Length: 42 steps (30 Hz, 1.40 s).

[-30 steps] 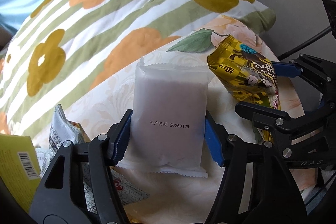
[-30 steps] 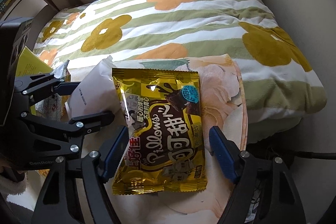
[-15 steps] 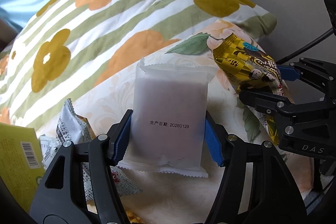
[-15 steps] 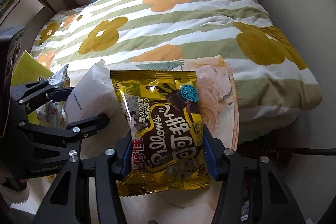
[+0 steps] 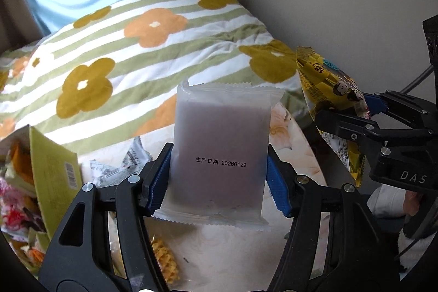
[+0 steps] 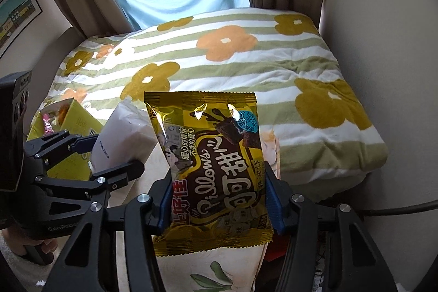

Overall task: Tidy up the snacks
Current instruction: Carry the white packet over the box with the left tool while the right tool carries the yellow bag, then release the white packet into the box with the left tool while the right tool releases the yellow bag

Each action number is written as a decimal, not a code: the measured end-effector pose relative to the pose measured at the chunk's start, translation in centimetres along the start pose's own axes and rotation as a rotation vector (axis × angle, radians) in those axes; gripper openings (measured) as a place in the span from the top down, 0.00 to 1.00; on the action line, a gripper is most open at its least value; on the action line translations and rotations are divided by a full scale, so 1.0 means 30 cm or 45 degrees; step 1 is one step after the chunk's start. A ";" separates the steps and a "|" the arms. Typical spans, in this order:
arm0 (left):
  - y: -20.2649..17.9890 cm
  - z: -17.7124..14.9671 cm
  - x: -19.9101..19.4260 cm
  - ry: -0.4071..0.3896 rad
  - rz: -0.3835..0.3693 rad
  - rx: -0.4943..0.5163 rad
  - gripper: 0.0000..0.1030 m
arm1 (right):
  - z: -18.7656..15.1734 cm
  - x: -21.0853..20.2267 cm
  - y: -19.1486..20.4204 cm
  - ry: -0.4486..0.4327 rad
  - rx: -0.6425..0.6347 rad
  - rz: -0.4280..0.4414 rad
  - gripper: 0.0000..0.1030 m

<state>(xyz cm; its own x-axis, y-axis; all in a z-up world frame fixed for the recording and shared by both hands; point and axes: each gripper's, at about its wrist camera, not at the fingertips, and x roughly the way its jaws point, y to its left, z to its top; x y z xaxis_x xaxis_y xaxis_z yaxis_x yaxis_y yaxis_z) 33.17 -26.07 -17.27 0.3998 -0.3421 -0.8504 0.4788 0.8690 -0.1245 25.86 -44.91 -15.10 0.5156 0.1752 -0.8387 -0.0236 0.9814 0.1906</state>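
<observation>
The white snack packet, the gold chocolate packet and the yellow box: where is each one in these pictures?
white snack packet (image 5: 221, 152): left wrist view, middle of its frosted face, above the printed date.
gold chocolate packet (image 6: 216, 168): right wrist view, brown lettered centre of its front.
yellow box (image 5: 53, 168): left wrist view, side panel beside the barcode.

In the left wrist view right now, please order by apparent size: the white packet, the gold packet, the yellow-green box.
1. White packet, though it is nearest the camera.
2 and 3. Gold packet and yellow-green box: both partly hidden, so I cannot rank them.
</observation>
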 end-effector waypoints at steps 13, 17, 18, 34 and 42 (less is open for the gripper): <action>0.373 -0.118 -0.477 -0.197 0.181 -0.278 0.42 | 0.099 -0.182 0.466 -0.134 -0.300 0.199 0.50; 0.545 -0.185 -0.564 -0.207 0.252 -0.316 0.42 | 0.100 -0.173 0.666 -0.155 -0.369 0.251 0.50; 0.587 -0.203 -0.577 -0.202 0.263 -0.324 0.42 | 0.099 -0.167 0.714 -0.158 -0.378 0.256 0.50; 1.097 -0.431 -0.537 -0.014 0.268 -0.316 0.42 | 0.022 0.123 1.223 -0.005 -0.275 0.295 0.50; 1.112 -0.456 -0.535 -0.041 0.331 -0.276 0.00 | 0.006 0.178 1.215 0.068 -0.234 0.243 0.50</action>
<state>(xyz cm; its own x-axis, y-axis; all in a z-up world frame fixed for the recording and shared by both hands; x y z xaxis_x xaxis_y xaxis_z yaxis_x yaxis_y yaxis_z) 32.02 13.32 -14.76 0.5127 -0.1069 -0.8519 0.1815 0.9833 -0.0142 27.91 -8.22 -12.53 0.4414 0.3576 -0.8230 -0.2737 0.9271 0.2561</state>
